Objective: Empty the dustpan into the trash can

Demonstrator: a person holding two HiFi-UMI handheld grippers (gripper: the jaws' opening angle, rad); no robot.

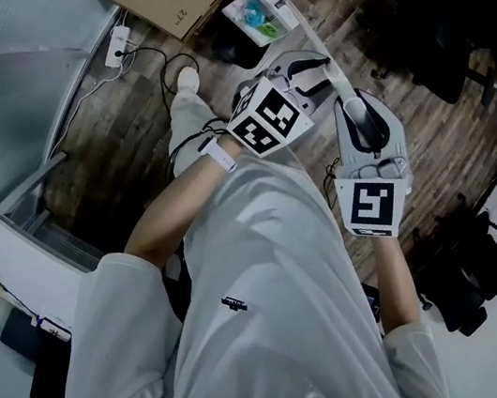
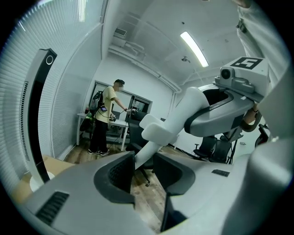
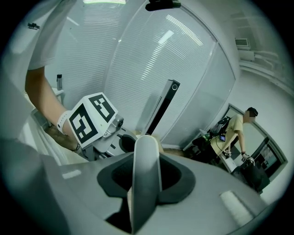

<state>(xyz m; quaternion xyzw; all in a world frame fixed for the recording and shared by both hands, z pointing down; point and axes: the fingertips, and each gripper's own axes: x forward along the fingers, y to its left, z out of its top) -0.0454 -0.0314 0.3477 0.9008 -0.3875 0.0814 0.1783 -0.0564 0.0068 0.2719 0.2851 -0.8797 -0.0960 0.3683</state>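
Dark wooden plank floor lies underfoot, and the dustpan's long pale grey plastic handle slants across it toward what looks like its pale pan, which holds teal scraps. The right claw is clenched on that handle, carrying the load. The left claw stands released, the handle passing loosely between its jaws, probably ready to regrip for tipping.

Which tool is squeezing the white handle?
The right tool: its jaws pinch the white handle. The left tool has its jaws apart, not pressing it.
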